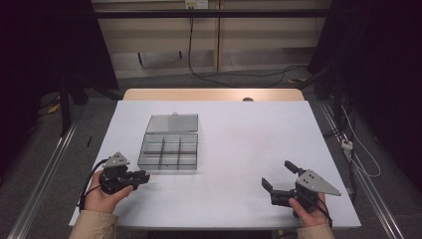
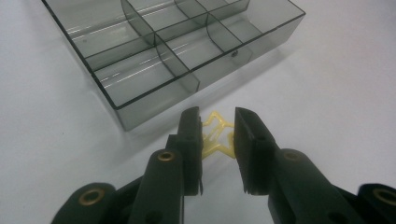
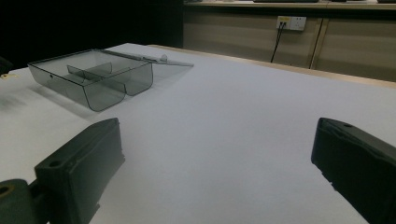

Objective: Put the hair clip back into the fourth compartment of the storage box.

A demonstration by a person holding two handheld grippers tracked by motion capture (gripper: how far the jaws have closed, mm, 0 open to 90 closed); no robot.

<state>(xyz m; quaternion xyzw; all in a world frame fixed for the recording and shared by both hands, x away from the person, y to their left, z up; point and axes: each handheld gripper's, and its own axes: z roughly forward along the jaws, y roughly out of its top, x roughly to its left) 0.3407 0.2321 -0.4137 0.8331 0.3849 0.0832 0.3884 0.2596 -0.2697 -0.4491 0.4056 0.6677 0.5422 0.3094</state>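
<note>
The white table in front of you carries one big item, the smoky clear compartment box, which sits left of centre with its lid laid back flat behind it. Every compartment you can see into in the high view and the left gripper view looks empty, so by my reading the sorting has hardly begun: nothing has been dropped in yet. Your right gripper rests near the front right of the table, well apart from the box, with its jaws spread wide and nothing between them; in the right gripper view they frame only bare tabletop, with the box far off. Your left gripper sits just in front of the box's near left corner, its jaws drawn in as narrow as they seem to go and closed around the little yellow star-shaped clip. The clip appears to lie on or just above the table, just beside the box wall and outside it; whether it has left the surface I cannot tell. So the pickup looks done or nearly so, and what I judge is left is lifting the clip over the wall, letting it go into a compartment, and perhaps closing the lid.
</note>
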